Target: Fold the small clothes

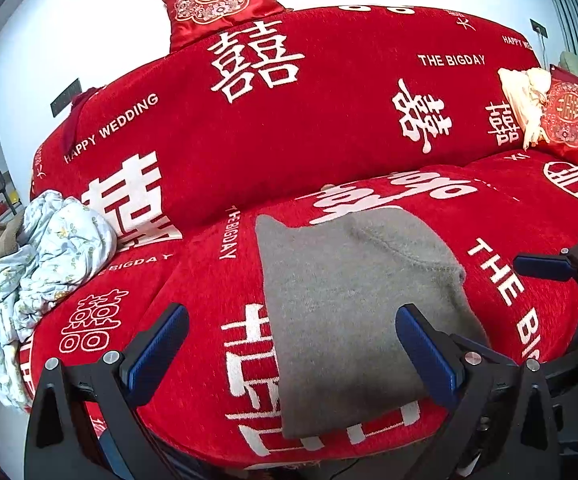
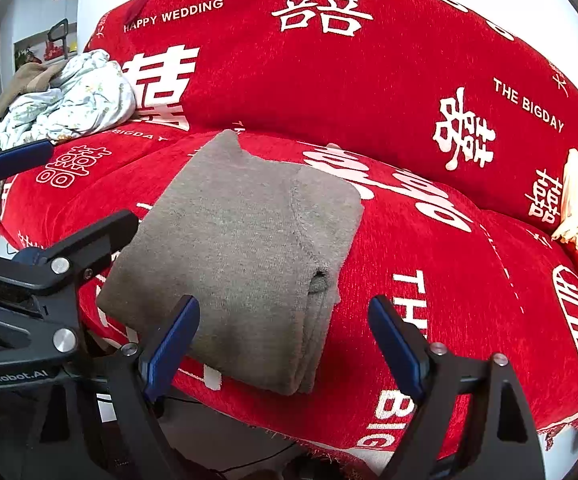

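Observation:
A grey knit garment (image 1: 353,308) lies folded into a rectangle on the red sofa seat (image 1: 193,320); it also shows in the right wrist view (image 2: 245,248), with stacked layers along its right edge. My left gripper (image 1: 291,344) is open and empty, hovering at the garment's near edge. My right gripper (image 2: 285,336) is open and empty, just in front of the garment's near right corner. The right gripper shows at the right edge of the left wrist view (image 1: 561,264), and the left gripper shows at the left of the right wrist view (image 2: 29,240).
A crumpled pale floral cloth (image 1: 37,264) lies on the sofa's left end, also in the right wrist view (image 2: 69,100). Red embroidered cushions sit on the backrest (image 1: 221,0) and at the right end (image 1: 569,120), next to a cream cloth (image 1: 525,100).

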`<act>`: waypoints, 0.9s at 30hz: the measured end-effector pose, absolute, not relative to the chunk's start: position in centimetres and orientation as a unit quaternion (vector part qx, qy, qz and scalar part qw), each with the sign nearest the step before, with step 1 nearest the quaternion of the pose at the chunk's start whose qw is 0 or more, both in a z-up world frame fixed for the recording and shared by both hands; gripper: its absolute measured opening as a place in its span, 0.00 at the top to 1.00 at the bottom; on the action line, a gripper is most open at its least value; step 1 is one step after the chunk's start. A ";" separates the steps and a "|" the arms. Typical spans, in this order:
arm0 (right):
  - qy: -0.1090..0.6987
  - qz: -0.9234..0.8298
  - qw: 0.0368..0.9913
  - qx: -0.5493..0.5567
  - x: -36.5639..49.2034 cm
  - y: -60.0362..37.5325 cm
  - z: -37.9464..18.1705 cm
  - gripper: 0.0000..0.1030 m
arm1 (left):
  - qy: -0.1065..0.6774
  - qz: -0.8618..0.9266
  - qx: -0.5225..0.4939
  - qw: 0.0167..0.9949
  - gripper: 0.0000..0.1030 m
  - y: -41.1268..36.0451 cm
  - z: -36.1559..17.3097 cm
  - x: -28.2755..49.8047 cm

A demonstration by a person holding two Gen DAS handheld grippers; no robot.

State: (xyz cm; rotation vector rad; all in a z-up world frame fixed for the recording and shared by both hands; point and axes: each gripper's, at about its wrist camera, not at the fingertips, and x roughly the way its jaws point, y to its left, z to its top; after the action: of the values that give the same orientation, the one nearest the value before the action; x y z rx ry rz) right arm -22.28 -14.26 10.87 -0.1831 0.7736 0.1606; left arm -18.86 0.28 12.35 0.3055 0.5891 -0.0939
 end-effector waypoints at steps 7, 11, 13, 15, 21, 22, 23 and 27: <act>0.376 0.079 0.919 -0.090 -22.3 -14.3 10.9 0.14 | 0.291 -0.044 0.151 0.943 0.00 0.2 12.2 -18.7; 0.375 0.079 0.919 -0.090 -22.3 -14.2 10.9 0.14 | 0.292 -0.045 0.152 0.943 0.00 0.3 12.2 -18.7; 0.375 0.078 0.919 -0.090 -22.3 -14.2 10.9 0.14 | 0.292 -0.045 0.152 0.943 0.00 0.3 12.2 -18.7; 0.375 0.078 0.919 -0.090 -22.3 -14.2 10.9 0.14 | 0.292 -0.045 0.152 0.943 0.00 0.2 12.2 -18.7; 0.375 0.079 0.919 -0.090 -22.3 -14.2 10.9 0.14 | 0.291 -0.045 0.154 0.943 0.00 0.2 12.2 -18.7; 0.375 0.079 0.919 -0.090 -22.3 -14.2 10.9 0.14 | 0.291 -0.045 0.155 0.943 0.00 0.2 12.1 -18.7; 0.375 0.079 0.919 -0.090 -22.3 -14.2 10.9 0.14 | 0.291 -0.045 0.154 0.943 0.00 0.1 12.1 -18.7; 0.375 0.079 0.919 -0.090 -22.3 -14.2 10.8 0.14 | 0.291 -0.044 0.154 0.943 0.00 0.1 12.2 -18.7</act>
State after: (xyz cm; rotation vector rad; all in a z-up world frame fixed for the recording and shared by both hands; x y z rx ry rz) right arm -22.29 -14.21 10.85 -0.1859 0.7704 0.1618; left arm -18.73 0.11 12.16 0.3143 0.5936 -0.0903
